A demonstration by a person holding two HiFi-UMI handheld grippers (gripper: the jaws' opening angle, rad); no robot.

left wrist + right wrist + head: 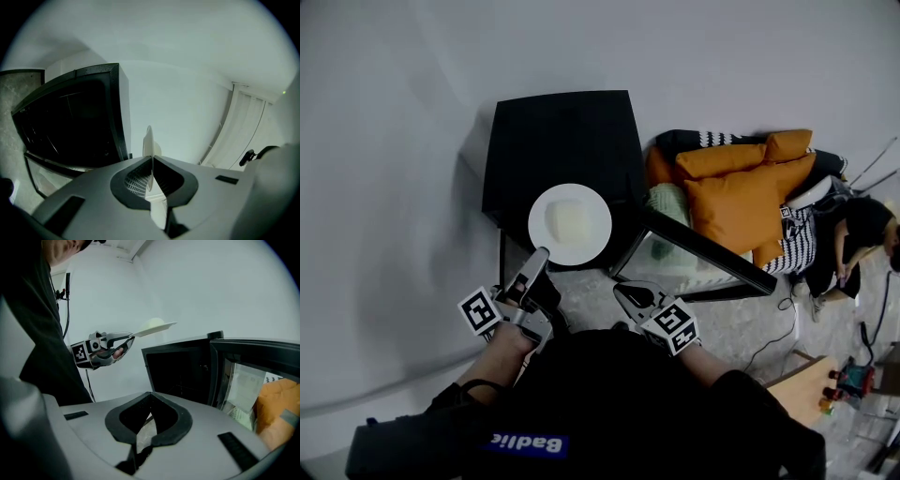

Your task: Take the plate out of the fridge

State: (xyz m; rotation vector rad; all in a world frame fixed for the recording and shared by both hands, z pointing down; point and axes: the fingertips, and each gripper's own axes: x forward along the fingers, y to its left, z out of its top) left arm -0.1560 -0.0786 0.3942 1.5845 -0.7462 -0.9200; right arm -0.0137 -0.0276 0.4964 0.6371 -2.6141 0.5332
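Plate's out! The left gripper [542,255] has its jaws clamped tight on the near rim of the white plate [570,225], and there's a pale lump sitting in the plate's middle. From the right gripper view, the plate [154,327] hangs roughly level in the air, above the top front edge of the black fridge [562,131] and clear of it. The open compartment below is dark. The left gripper view shows the rim edge-on [148,145], pinched right between the 2 pads.

The whole plate juts forward from the left tips, out toward the fridge, carried by only 1 edge. So I'd say any tilt at the wrist could send that lump sliding.

The right gripper [625,294] has its jaws pressed together on nothing. It sits low beside the open fridge door [703,248], nearer to it than the left, so my guess is closing the door falls to the right gripper.
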